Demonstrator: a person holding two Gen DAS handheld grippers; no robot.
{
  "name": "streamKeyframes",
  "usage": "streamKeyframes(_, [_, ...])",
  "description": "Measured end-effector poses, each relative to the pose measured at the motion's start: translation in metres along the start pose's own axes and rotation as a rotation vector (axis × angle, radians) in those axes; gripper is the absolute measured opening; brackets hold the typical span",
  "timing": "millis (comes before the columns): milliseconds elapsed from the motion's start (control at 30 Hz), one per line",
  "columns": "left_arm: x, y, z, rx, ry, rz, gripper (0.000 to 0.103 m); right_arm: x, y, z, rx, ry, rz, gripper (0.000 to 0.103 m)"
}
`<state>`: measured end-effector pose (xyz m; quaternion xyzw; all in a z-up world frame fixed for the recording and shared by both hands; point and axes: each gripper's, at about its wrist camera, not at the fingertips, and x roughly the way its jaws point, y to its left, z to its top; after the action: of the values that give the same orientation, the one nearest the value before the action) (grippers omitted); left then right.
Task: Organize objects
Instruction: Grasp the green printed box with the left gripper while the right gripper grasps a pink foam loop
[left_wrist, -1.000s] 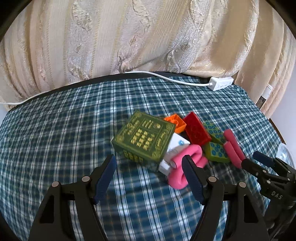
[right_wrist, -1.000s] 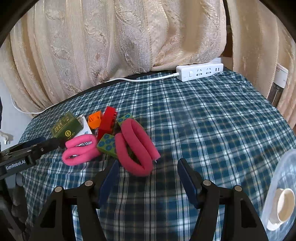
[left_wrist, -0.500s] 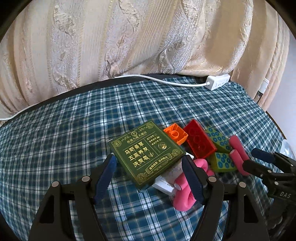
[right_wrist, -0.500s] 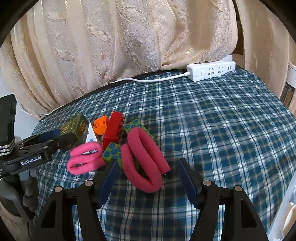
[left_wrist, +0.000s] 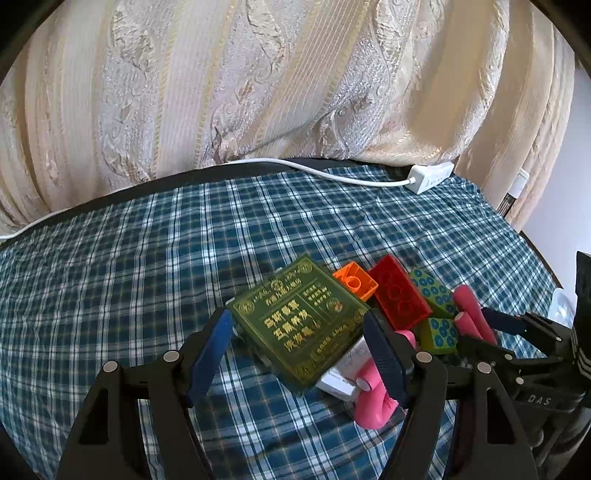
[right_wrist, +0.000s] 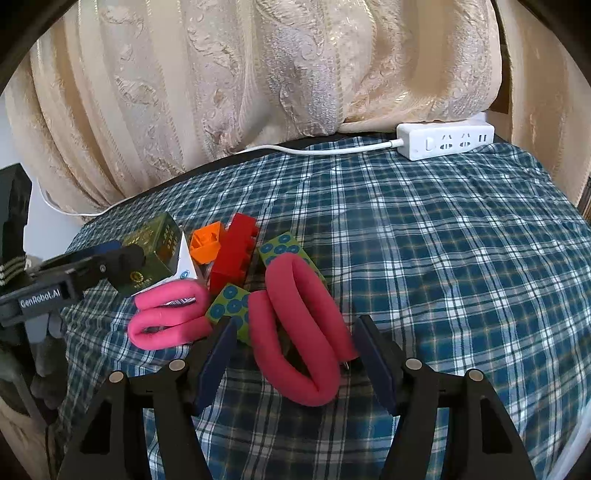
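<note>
On plaid cloth (left_wrist: 147, 258), green box (left_wrist: 299, 321) between left claw (left_wrist: 299, 354) pads.

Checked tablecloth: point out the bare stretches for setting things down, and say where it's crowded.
Bare checked tablecloth runs from the pile out to the power strip. In the left wrist view, more bare cloth lies between the green box and the curtain. It is crowded around the box, red brick and pink foam rollers.

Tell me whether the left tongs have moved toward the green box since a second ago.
Yes. The left tongs have closed in on the green box, which now sits between their open pads; the white power strip has also grown larger.
</note>
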<state>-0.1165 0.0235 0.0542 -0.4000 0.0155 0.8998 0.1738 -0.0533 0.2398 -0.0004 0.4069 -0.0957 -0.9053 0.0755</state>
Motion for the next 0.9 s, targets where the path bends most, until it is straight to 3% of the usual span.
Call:
streamKeyframes(233, [0.006,-0.008,0.003,0.069,-0.008,-0.019,0.078,0.0,-0.001,-0.001,0.001,-0.004,0.023,0.074])
streamKeyframes(500, [0.003,-0.008,0.003,0.043,-0.007,-0.023,0.081,-0.001,-0.002,0.0,0.006,-0.005,0.029,0.075])
streamKeyframes(733, [0.008,-0.005,0.008,-0.112,0.039,0.02,0.082,-0.002,-0.003,0.0,0.012,-0.011,0.032,0.075])
streamKeyframes(900, [0.015,-0.002,0.009,-0.215,0.067,0.099,0.084,-0.004,-0.003,0.0,0.015,-0.018,0.034,0.075])
